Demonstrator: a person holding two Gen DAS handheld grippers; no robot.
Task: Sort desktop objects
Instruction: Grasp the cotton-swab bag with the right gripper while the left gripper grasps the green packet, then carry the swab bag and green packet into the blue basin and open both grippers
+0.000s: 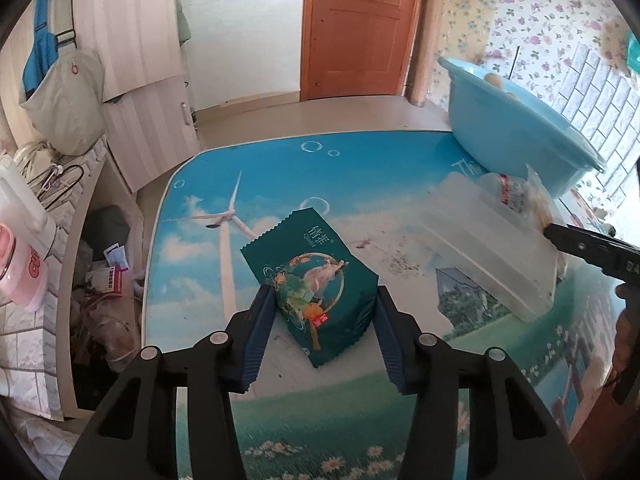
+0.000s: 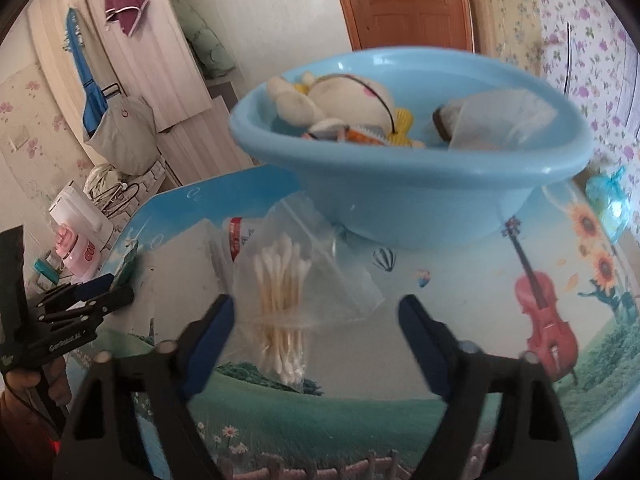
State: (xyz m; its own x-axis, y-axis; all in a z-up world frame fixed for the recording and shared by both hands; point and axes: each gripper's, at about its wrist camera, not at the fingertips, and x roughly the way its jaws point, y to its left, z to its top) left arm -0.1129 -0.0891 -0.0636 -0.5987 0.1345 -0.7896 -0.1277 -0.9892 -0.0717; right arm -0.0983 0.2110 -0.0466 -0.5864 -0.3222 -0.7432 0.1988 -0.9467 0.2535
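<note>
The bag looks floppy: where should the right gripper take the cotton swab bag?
Grip across the swab bundle inside the clear bag, coming from above along its near end; the loose film beside it would likely slip. The right gripper already straddles it, open.

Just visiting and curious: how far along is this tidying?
Partly done. A plush toy and a wrapped item already lie in the blue basin. In hand: the left gripper pinches a green packet; the right gripper is open around a bag of cotton swabs. Left: both of these, plus a clear box on the table.
</note>
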